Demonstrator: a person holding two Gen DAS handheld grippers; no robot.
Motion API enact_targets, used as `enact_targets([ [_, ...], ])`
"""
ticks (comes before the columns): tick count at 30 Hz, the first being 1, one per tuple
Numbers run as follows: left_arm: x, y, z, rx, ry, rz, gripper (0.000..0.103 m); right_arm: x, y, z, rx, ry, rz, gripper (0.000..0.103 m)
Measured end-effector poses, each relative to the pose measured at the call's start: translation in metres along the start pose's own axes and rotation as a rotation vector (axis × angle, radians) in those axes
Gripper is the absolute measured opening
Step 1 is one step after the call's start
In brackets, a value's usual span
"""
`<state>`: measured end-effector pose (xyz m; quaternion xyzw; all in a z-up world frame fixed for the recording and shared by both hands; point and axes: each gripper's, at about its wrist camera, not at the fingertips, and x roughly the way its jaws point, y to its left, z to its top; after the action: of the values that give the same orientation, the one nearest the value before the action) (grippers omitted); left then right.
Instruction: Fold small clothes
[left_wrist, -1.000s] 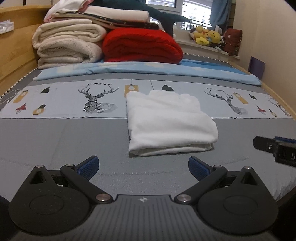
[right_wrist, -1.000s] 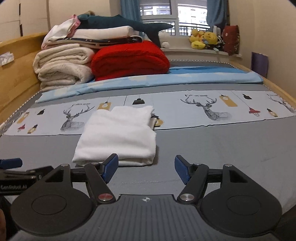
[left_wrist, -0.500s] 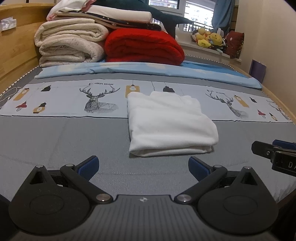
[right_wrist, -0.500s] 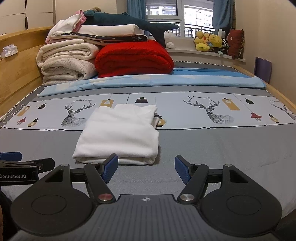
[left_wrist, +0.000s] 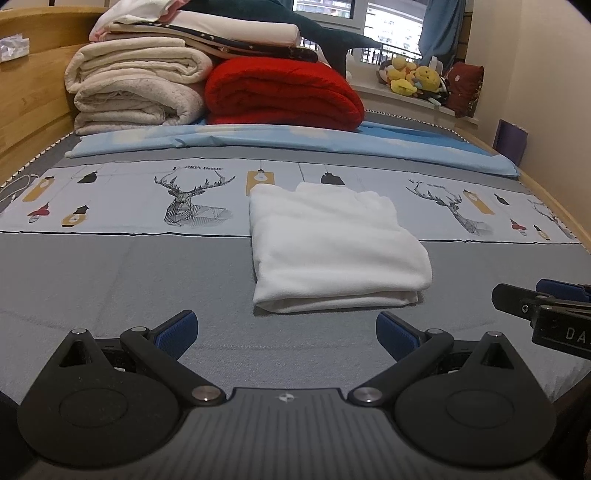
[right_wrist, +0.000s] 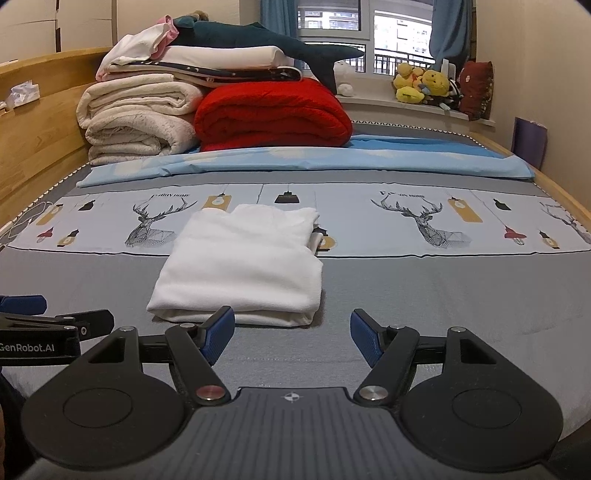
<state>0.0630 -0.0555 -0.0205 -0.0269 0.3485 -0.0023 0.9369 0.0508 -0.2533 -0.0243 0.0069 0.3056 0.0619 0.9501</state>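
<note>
A white garment (left_wrist: 332, 251) lies folded into a neat rectangle on the grey bed sheet; it also shows in the right wrist view (right_wrist: 243, 266). My left gripper (left_wrist: 286, 332) is open and empty, just short of the garment's near edge. My right gripper (right_wrist: 291, 332) is open and empty, its left fingertip close to the garment's near edge. The right gripper shows at the right edge of the left wrist view (left_wrist: 546, 310). The left gripper shows at the left edge of the right wrist view (right_wrist: 48, 328).
Folded cream blankets (left_wrist: 136, 92) and a red blanket (left_wrist: 280, 96) are stacked at the back of the bed. A light blue sheet (left_wrist: 295, 142) lies in front of them. A wooden bed frame (left_wrist: 26, 107) runs along the left. Plush toys (left_wrist: 413, 77) sit on the windowsill.
Both grippers have drawn back and tilted up slightly, so the garment sits a little lower in view. The garment has not moved.
</note>
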Motion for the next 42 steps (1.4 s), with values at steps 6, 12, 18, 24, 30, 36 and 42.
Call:
enact_targets([
  [6, 0.0001, 0.0001, 0.0004, 0.000, 0.000, -0.002, 0.103, -0.0003, 0.0013, -0.0004, -0.001, 0.000, 0.001, 0.072],
  [12, 0.0008, -0.0007, 0.0005, 0.004, 0.000, -0.003, 0.103, 0.0000, 0.0022, -0.0009, -0.001, -0.001, 0.004, 0.072],
  [18, 0.0014, -0.0020, 0.0001, 0.008, 0.000, -0.007, 0.103, -0.0001, 0.0024, -0.0006, -0.001, 0.000, 0.004, 0.072],
  [24, 0.0029, -0.0026, -0.0004, 0.011, 0.003, -0.012, 0.103, 0.0000, 0.0020, -0.0006, -0.002, 0.000, 0.007, 0.073],
  [30, 0.0032, -0.0023, -0.0010, 0.014, 0.000, -0.015, 0.103, -0.0001, 0.0029, -0.0008, -0.002, 0.001, 0.009, 0.073],
  [36, 0.0032, -0.0021, -0.0011, 0.015, 0.001, -0.017, 0.103, -0.0004, 0.0041, -0.0010, -0.003, 0.002, 0.011, 0.073],
  [42, 0.0032, -0.0024, -0.0011, 0.015, 0.001, -0.016, 0.103, -0.0006, 0.0055, -0.0012, -0.006, 0.003, 0.014, 0.073],
])
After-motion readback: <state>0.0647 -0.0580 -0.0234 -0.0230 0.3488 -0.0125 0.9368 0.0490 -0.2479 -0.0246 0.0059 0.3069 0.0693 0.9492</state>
